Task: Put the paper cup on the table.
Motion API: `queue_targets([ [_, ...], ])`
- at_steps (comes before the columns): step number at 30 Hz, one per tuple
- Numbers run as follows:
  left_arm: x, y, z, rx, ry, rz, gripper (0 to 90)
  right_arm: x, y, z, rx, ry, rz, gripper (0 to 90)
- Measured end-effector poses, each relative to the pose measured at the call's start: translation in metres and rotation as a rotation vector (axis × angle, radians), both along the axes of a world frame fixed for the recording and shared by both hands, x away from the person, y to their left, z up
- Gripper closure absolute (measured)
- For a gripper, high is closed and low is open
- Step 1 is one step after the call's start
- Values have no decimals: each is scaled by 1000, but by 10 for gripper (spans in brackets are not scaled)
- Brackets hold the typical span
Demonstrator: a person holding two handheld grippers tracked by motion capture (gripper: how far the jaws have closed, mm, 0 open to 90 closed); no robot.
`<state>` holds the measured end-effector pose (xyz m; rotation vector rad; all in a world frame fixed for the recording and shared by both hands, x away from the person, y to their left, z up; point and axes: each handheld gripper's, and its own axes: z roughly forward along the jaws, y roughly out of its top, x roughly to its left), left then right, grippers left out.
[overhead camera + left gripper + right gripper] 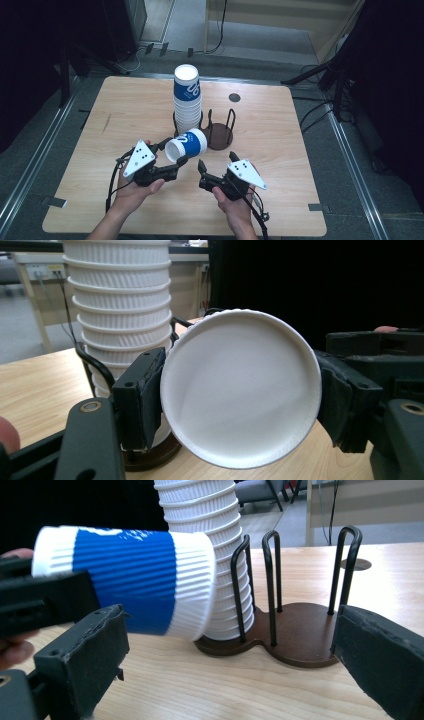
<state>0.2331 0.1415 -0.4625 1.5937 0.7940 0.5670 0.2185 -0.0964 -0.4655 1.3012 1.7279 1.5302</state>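
Note:
A blue and white ribbed paper cup lies on its side above the table, and my left gripper is shut on it. In the left gripper view one round white end of the cup faces the camera, with a jaw pressed on each side. A tall stack of the same cups stands in a brown wire holder, right behind the held cup. My right gripper stands open just to the right, nothing between its jaws. Its view shows the held cup, the stack and the holder's bare right ring.
The wooden table has a small round grommet behind the holder. Black stands and cables line the floor at the back and the right. A person's hands hold both grippers near the front edge.

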Motion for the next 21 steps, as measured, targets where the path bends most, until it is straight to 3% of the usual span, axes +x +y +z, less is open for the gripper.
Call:
queue_targets([
  [3, 0, -1, -1, 1, -8, 5, 294, -1, 3, 1, 30, 26, -10, 15],
  [18, -1, -6, -4, -21, -22, 9, 294, -2, 6, 0, 346, 207, -72, 15],
  [21, -1, -6, -4, -22, -24, 8, 294, -3, 7, -3, 382, 222, -90, 15],
])
